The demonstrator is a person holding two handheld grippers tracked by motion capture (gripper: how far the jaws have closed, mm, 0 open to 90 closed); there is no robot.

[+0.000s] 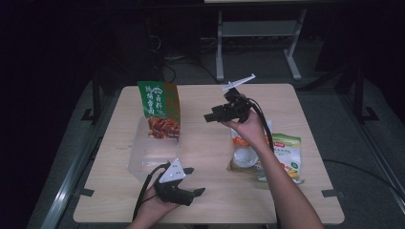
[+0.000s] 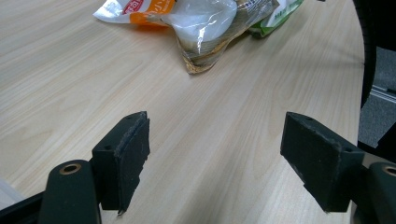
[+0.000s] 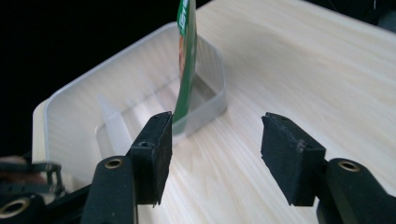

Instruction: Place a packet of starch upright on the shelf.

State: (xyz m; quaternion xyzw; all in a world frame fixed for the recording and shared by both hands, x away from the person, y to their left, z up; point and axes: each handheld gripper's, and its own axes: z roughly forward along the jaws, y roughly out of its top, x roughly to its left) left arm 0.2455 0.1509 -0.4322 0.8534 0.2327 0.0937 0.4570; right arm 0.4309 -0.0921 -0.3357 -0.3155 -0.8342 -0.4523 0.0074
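Note:
A green and red snack bag (image 1: 159,109) stands upright in a clear plastic bin (image 1: 145,157) on the left half of the wooden table. Seen edge-on, that snack bag (image 3: 186,60) rises from the bin (image 3: 93,100) in the right gripper view. My right gripper (image 1: 210,116) hovers open above mid-table, pointing left toward the bag, with nothing between its pads. My left gripper (image 1: 193,182) rests open near the front edge, just right of the bin. A pile of snack packets (image 1: 267,155) lies under the right forearm; the same packets (image 2: 205,23) lie ahead of the left gripper.
The light wooden table (image 1: 205,200) has bare surface between the bin and the packets. Its right edge (image 2: 359,70) drops to a dark floor. A white metal frame (image 1: 258,33) stands behind the table.

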